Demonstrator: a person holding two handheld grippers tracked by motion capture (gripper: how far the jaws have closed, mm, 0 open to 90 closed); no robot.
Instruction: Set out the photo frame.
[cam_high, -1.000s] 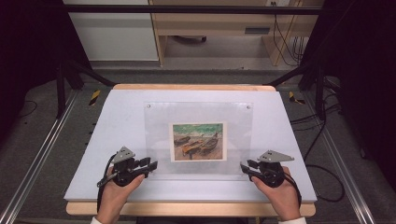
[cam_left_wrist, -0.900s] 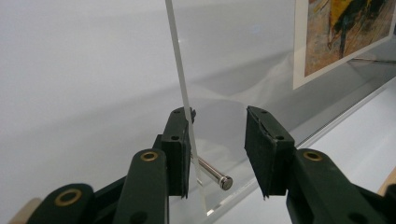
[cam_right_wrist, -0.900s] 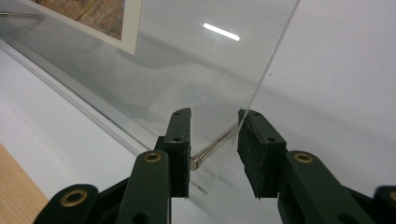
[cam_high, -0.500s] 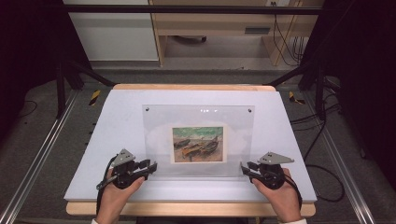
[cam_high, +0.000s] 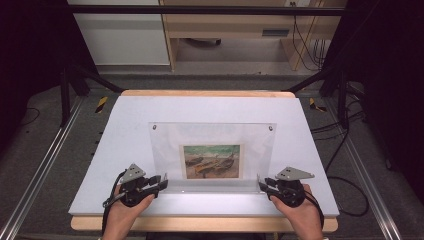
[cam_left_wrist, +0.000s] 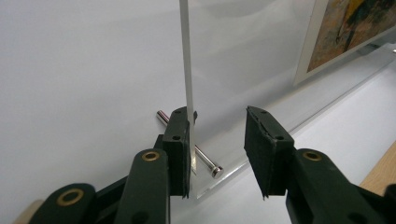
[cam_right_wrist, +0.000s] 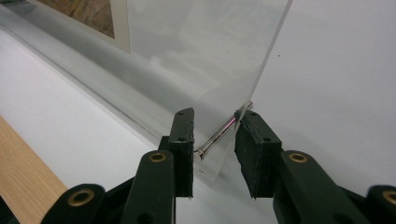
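Note:
A clear acrylic frame (cam_high: 212, 137) holding a boat picture (cam_high: 212, 161) stands tilted up on the white table (cam_high: 115, 150). My left gripper (cam_high: 162, 181) is at its lower left corner. In the left gripper view the left gripper (cam_left_wrist: 218, 140) is open: the sheet's edge (cam_left_wrist: 186, 56) rests against one jaw, the other jaw stands apart, and a metal pin (cam_left_wrist: 208, 163) crosses the corner. My right gripper (cam_high: 260, 184) is at the lower right corner. In the right gripper view the right gripper (cam_right_wrist: 215, 135) closely brackets the sheet (cam_right_wrist: 201, 56) and its pin (cam_right_wrist: 224, 133).
The table's wooden front edge (cam_high: 200, 223) runs just below both hands. Metal rails (cam_high: 40, 170) flank the table. Cables (cam_high: 345, 150) lie on the floor at the right, and a cabinet (cam_high: 120, 35) stands behind the table.
The frame has tipped up from nearly flat to steeply raised, and its top edge now sits lower in the high view. Both hands stayed at the front corners.

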